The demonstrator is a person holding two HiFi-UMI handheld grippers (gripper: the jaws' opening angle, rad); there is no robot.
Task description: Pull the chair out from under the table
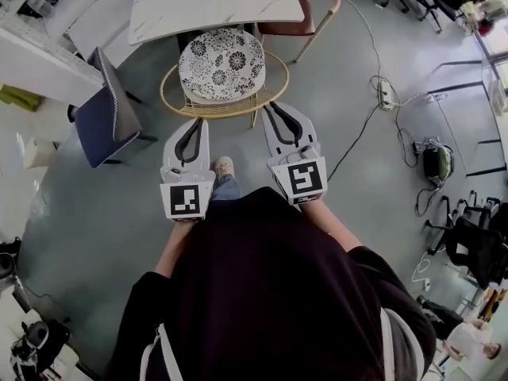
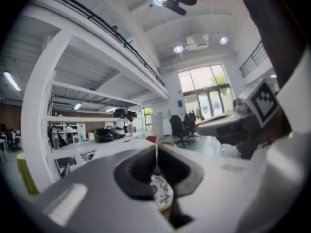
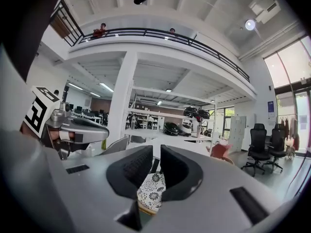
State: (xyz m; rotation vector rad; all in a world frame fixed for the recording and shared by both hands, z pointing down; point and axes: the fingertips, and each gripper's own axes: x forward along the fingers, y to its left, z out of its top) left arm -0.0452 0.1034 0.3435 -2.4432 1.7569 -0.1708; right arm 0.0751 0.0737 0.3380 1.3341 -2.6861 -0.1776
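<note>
the chair (image 1: 221, 66) has a tan hoop frame and a floral cushion. the left gripper (image 1: 196, 122) and right gripper (image 1: 271, 105) hold their fingers (image 3: 131, 171) clenched, empty.

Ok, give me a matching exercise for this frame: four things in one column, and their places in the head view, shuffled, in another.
Things:
1 floral chair
2 blue chair
3 pink chair
4 power strip

Places:
A lying well to the right of the table
B at the table's near edge, centre of view
C left of the table
D against the table's right end

Pairs: 1-B, 2-C, 3-D, 4-A
</note>
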